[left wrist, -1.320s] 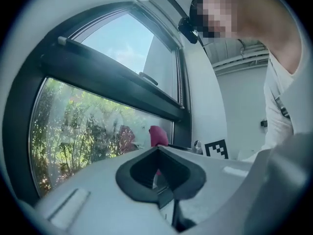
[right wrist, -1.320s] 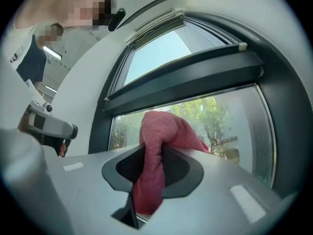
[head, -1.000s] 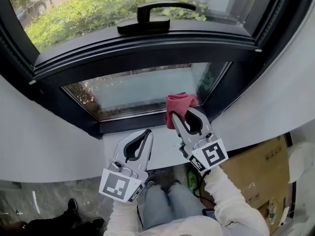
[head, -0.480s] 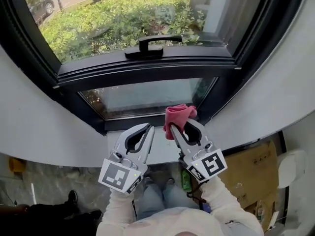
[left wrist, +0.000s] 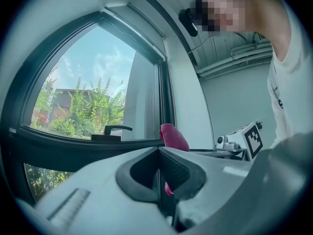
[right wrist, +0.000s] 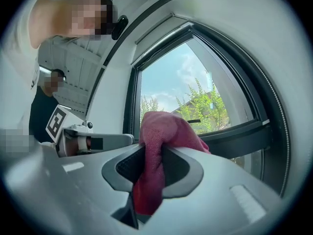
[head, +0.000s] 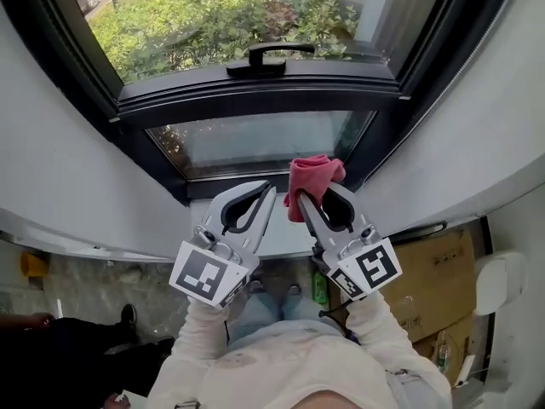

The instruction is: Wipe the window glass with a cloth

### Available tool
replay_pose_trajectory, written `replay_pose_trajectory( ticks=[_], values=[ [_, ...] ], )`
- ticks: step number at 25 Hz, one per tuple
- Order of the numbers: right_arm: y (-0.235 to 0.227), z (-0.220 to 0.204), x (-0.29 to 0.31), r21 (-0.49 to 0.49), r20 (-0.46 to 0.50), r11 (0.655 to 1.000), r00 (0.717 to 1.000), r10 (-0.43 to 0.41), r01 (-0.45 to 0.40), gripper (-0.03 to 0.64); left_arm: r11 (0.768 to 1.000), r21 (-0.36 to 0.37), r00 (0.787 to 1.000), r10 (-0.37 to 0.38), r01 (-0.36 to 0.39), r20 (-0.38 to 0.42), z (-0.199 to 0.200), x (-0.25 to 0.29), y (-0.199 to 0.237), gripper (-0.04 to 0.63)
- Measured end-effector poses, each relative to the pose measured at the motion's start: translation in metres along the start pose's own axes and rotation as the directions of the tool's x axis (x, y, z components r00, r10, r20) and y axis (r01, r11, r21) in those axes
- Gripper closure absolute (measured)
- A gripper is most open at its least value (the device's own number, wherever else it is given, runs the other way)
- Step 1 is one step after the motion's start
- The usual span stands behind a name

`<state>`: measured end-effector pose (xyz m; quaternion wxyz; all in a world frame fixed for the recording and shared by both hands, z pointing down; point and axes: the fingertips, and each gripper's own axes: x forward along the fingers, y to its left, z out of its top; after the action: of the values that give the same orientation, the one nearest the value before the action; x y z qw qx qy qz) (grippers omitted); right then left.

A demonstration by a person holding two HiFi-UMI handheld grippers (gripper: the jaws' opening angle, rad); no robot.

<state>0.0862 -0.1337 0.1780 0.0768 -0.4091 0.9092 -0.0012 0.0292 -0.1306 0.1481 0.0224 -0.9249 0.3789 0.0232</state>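
A bunched red cloth (head: 311, 180) is clamped in my right gripper (head: 312, 196), held just below the lower window pane (head: 255, 141); in the right gripper view the cloth (right wrist: 161, 146) fills the jaws and hangs down between them. My left gripper (head: 266, 189) is beside it on the left, shut with nothing in it. From the left gripper view the cloth (left wrist: 173, 136) shows past the closed jaws. The upper pane (head: 230, 15) looks onto green shrubs, and a black handle (head: 271, 59) sits on the dark frame (head: 255, 92) between the panes.
White wall curves on both sides of the window (head: 477, 135). A narrow sill (head: 285, 239) lies under the grippers. Cardboard boxes (head: 434, 279) stand on the floor at the right, and a person's dark shoe (head: 128, 318) shows lower left.
The view has tilted so the window sits higher in the picture and the grippers lower. Both grippers have drawn closer together. The cloth stays clamped in the right one.
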Motion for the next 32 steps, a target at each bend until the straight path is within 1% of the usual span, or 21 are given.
replay_pose_trajectory(
  ticks=[4, 11, 15, 19, 32],
  values=[
    [0.01, 0.008, -0.004, 0.01, 0.005, 1.0, 1.0, 0.014, -0.014, 0.502, 1.0, -0.001, 1.0, -0.009, 0.009, 0.001, 0.005, -0.005, -0.007, 0.594],
    [0.015, 0.015, -0.004, 0.028, 0.006, 0.999, 1.0, 0.017, -0.018, 0.502, 1.0, 0.0, 1.0, -0.015, 0.015, 0.001, 0.008, -0.01, -0.012, 0.594],
    [0.018, 0.019, -0.004, 0.02, 0.008, 1.0, 1.0, 0.019, -0.019, 0.503, 1.0, 0.011, 1.0, -0.018, 0.018, 0.015, 0.011, -0.014, -0.013, 0.594],
    [0.022, 0.022, -0.002, 0.016, 0.009, 1.0, 1.0, 0.021, -0.022, 0.503, 1.0, 0.006, 1.0, -0.009, 0.009, 0.005, 0.012, -0.018, -0.012, 0.594],
    [0.038, 0.02, 0.003, 0.016, -0.016, 0.999, 0.999, 0.041, -0.041, 0.503, 1.0, 0.009, 1.0, -0.008, 0.008, 0.015, 0.016, -0.031, -0.01, 0.594]
  ],
)
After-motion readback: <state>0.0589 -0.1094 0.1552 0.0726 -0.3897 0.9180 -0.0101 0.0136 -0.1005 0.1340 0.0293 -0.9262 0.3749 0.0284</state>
